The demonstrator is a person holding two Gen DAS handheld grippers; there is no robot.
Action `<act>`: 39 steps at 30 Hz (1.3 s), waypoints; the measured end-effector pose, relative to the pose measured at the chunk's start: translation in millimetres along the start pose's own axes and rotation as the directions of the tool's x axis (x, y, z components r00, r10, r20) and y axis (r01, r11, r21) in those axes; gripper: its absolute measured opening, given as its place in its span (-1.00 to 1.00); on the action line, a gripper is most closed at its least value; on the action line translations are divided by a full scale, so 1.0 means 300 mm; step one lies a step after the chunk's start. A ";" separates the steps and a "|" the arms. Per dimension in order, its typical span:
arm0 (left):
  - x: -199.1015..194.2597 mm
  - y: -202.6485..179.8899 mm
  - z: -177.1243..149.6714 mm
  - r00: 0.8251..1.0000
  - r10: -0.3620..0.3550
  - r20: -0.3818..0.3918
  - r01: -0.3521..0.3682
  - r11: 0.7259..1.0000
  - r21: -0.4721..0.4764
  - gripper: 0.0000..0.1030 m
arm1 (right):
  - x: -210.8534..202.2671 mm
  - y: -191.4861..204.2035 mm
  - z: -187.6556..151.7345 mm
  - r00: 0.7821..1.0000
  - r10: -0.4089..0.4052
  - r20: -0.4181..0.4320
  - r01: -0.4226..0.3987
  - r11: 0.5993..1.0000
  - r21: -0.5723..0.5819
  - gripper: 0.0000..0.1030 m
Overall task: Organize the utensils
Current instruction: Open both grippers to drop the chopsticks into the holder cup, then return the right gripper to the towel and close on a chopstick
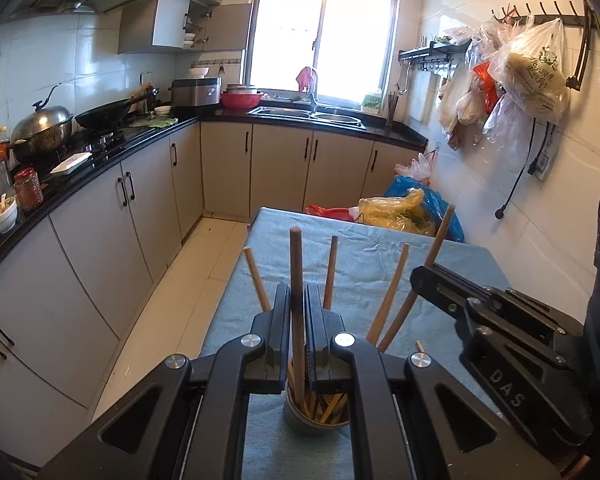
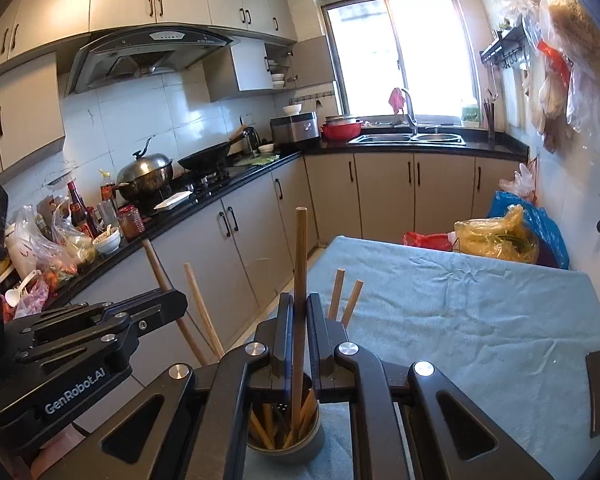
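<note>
On the blue-clothed table (image 2: 480,320) in this kitchen, I have my left gripper (image 1: 297,300) and right gripper (image 2: 300,312) each clenched on a chopstick (image 1: 296,280) over the holder (image 2: 288,446); next, lower and release.

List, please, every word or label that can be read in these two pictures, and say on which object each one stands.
"DAS": on the right gripper, seen from the left wrist.
"GenRobot.AI": on the left gripper, seen from the right wrist.
Green print on the hanging plastic bag: too blurred to read.
Labels on the sauce bottles: too small to read.
</note>
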State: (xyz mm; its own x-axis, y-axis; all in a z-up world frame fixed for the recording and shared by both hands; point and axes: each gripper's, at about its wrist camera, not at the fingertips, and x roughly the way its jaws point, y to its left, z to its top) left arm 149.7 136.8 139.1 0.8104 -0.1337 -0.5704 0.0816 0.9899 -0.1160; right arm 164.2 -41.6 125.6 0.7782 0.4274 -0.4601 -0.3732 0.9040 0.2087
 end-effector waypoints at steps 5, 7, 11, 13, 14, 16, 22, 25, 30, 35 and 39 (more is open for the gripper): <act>-0.021 0.009 0.010 1.000 -0.012 0.013 0.012 1.000 -0.016 -0.76 | -0.043 -0.004 0.010 0.999 -0.004 0.032 0.005 1.000 -0.015 -0.78; -0.041 0.005 0.011 1.000 -0.013 0.027 0.013 1.000 -0.013 -0.74 | -0.072 -0.012 0.016 0.999 0.002 0.050 -0.002 1.000 -0.010 -0.78; -0.087 -0.021 -0.003 0.999 -0.031 0.043 0.031 1.000 0.002 -0.73 | -0.152 -0.050 0.011 0.997 0.003 0.083 -0.002 1.000 -0.009 -0.78; -0.116 -0.044 -0.023 0.998 -0.044 0.049 0.043 0.999 0.026 -0.73 | -0.190 -0.087 -0.006 0.996 -0.012 0.083 0.013 1.000 -0.016 -0.78; -0.128 -0.057 -0.034 0.997 -0.049 0.053 0.047 0.998 0.035 -0.73 | -0.201 -0.105 -0.018 0.997 -0.017 0.076 0.018 1.000 -0.020 -0.78; -0.147 -0.088 -0.073 0.996 -0.075 0.050 0.072 0.996 0.057 -0.70 | -0.215 -0.152 -0.054 0.998 -0.033 0.045 0.035 0.999 -0.026 -0.78; -0.066 -0.213 -0.277 0.981 -0.175 -0.088 0.184 0.977 0.105 -0.59 | -0.167 -0.362 -0.229 0.985 -0.103 -0.139 0.109 0.993 0.034 -0.78; 0.053 -0.285 -0.410 0.958 -0.180 -0.226 0.207 0.973 0.104 -0.59 | -0.094 -0.460 -0.316 0.960 -0.105 -0.260 0.131 0.988 0.083 -0.78; 0.174 -0.324 -0.516 0.921 -0.158 -0.355 0.206 0.973 0.100 -0.59 | 0.045 -0.551 -0.394 0.903 -0.079 -0.422 0.148 0.980 0.133 -0.78; 0.200 -0.318 -0.543 0.909 -0.158 -0.386 0.215 0.970 0.109 -0.59 | 0.169 -0.569 -0.413 0.864 -0.094 -0.494 0.168 0.980 0.108 -0.77; 0.205 -0.308 -0.548 0.909 -0.155 -0.387 0.212 0.971 0.109 -0.59 | 0.257 -0.567 -0.423 0.824 -0.140 -0.549 0.201 0.978 0.051 -0.77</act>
State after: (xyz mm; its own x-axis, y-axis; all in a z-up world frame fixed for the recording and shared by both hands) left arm 96.6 29.1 -18.9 0.4997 -0.2935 -0.8150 0.3143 0.9382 -0.1452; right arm 223.7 -163.7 -55.0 0.4164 0.2201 -0.8821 -0.1829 0.9707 0.1559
